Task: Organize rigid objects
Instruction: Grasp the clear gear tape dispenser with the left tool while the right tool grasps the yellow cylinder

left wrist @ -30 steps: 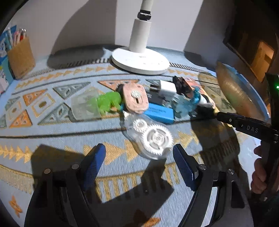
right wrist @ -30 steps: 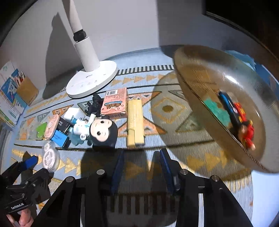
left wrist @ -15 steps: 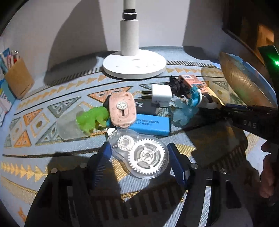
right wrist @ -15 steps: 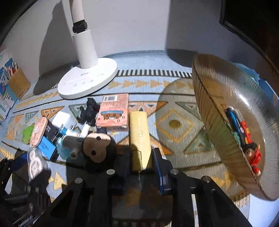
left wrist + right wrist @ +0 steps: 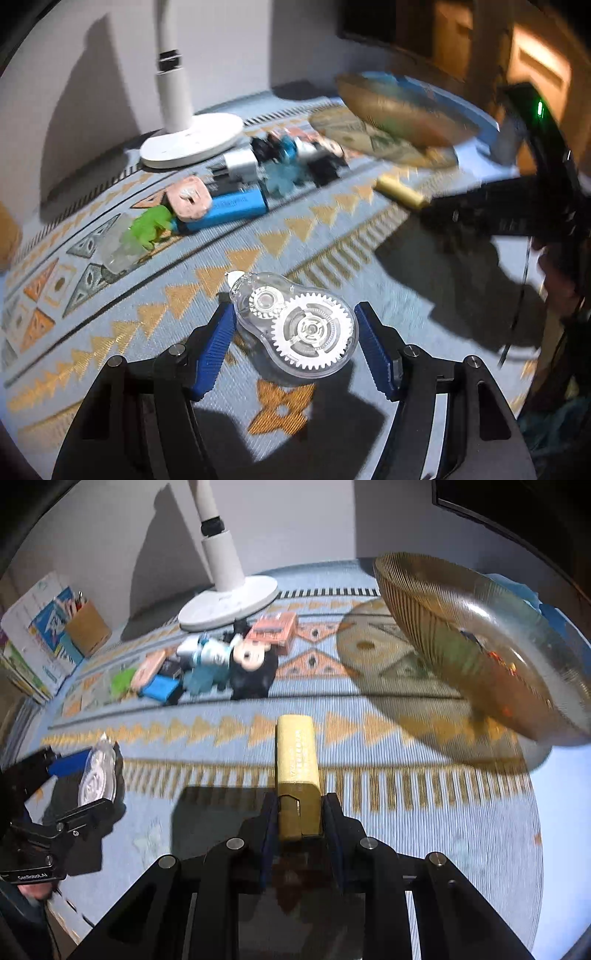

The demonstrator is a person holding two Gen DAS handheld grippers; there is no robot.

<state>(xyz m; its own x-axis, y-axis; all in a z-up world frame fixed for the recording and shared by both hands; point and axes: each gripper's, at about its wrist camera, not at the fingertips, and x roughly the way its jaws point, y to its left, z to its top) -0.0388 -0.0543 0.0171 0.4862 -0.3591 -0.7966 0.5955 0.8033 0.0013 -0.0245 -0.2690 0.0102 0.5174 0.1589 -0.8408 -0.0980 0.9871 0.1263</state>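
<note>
My left gripper (image 5: 295, 332) is shut on a clear correction-tape dispenser (image 5: 295, 326) with white gears and holds it above the rug. It also shows in the right wrist view (image 5: 98, 775). My right gripper (image 5: 299, 812) is shut on a yellow rectangular bar (image 5: 297, 768), lifted off the rug; the bar shows in the left wrist view (image 5: 400, 192). A ribbed amber glass bowl (image 5: 424, 602) at the right holds small toys, among them a red one (image 5: 506, 664). A row of small objects remains: a green toy (image 5: 151, 225), a pink case (image 5: 188, 203), a blue box (image 5: 232, 208), a big-headed figurine (image 5: 251, 668).
A white lamp base (image 5: 229, 603) stands at the back behind the row. An orange card box (image 5: 273, 627) lies by the figurine. A brown pen holder (image 5: 86, 627) and books stand at the far left. The patterned blue rug (image 5: 406, 830) covers the table.
My left gripper closed on the tape dispenser and lifted it away from the row. My right gripper closed on the yellow bar and pulled it back toward me, off the rug.
</note>
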